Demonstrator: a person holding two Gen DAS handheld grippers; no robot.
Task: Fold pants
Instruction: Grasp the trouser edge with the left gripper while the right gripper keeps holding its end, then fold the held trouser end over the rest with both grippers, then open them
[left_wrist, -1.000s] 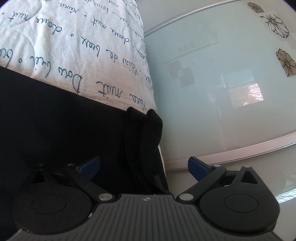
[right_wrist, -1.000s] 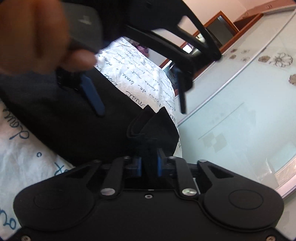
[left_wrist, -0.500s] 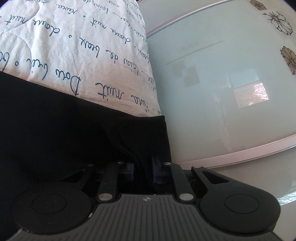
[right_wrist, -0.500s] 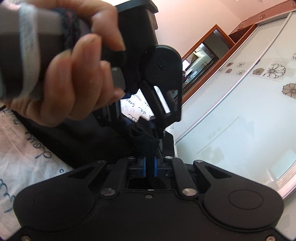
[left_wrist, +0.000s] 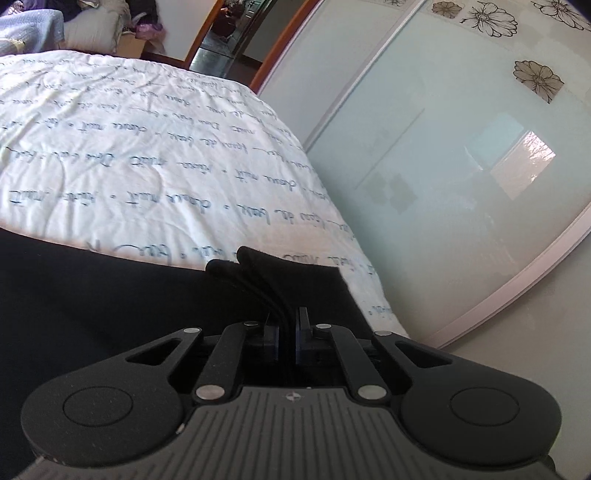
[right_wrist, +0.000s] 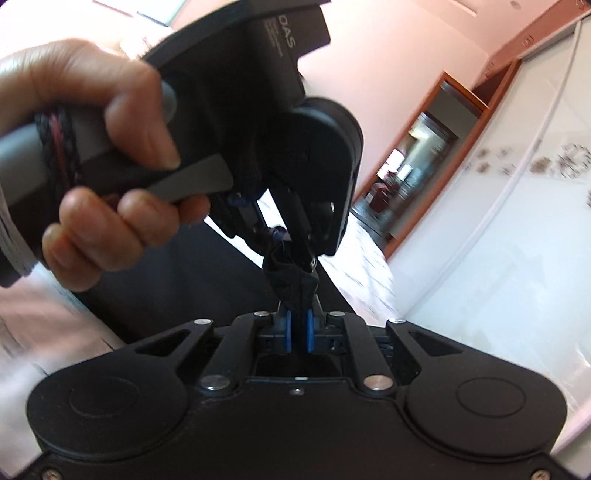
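The black pants (left_wrist: 110, 302) are spread on a white bedspread (left_wrist: 147, 155) printed with script, their bunched edge near the bed's 3 o'clock side. That edge is pinched by the left gripper (left_wrist: 287, 338), jaws closed on several layers; the same bunch is clamped by the right gripper (right_wrist: 297, 332), directly below the left one at 12 o'clock in its view.

The lift is best made with both grips kept level and moved together, so no layer slips and the fold lands square.

Counted: one pair of pants, two grippers, one hand (right_wrist: 96, 155) visible.

A home bedroom: quilted bed (left_wrist: 155, 155) beside floral sliding wardrobe doors (left_wrist: 461, 155).
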